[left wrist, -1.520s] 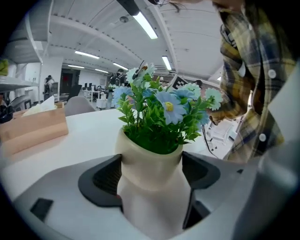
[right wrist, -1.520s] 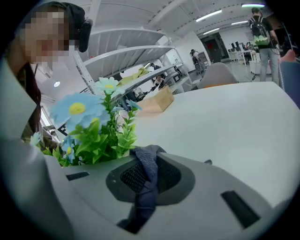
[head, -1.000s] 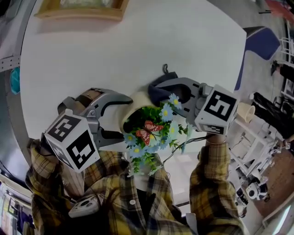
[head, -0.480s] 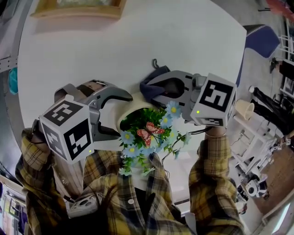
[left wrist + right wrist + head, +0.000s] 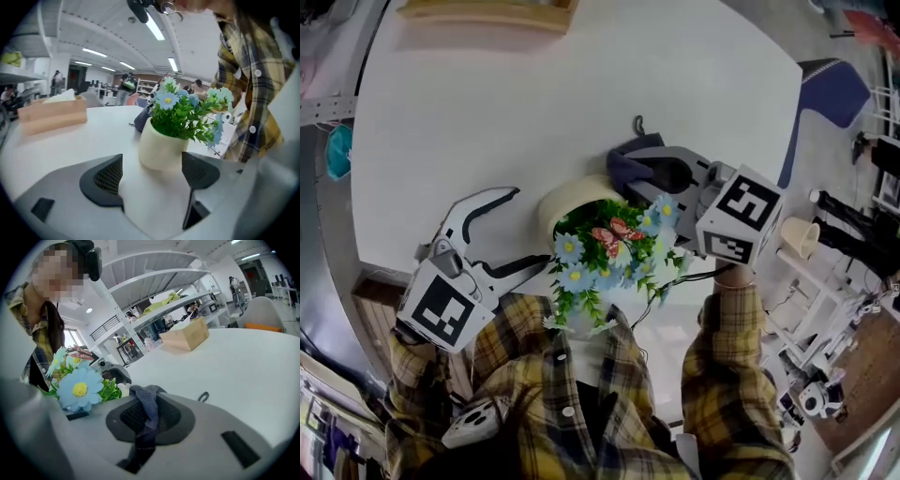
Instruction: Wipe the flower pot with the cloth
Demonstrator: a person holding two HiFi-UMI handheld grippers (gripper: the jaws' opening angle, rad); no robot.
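A cream flower pot (image 5: 565, 200) holding blue artificial flowers (image 5: 609, 251) and a butterfly stands on the white table (image 5: 534, 94) near its front edge. My left gripper (image 5: 528, 228) is open just left of the pot, its jaws apart from it. In the left gripper view the pot (image 5: 161, 149) stands beyond the open gripper (image 5: 152, 176), not between the pads. My right gripper (image 5: 626, 169) is shut on a dark blue cloth (image 5: 621, 167) at the pot's far right side. The cloth (image 5: 146, 401) shows pinched in the right gripper (image 5: 145, 417).
A wooden box (image 5: 487, 11) sits at the table's far edge, also seen as a box (image 5: 185, 336) in the right gripper view. A blue chair (image 5: 830, 89) stands off the table's right. The person's plaid shirt (image 5: 581, 403) is close behind the front edge.
My left gripper has drawn back down-left off the pot, which it was straddling before. The right gripper with the cloth has shifted slightly right at the pot's far side.
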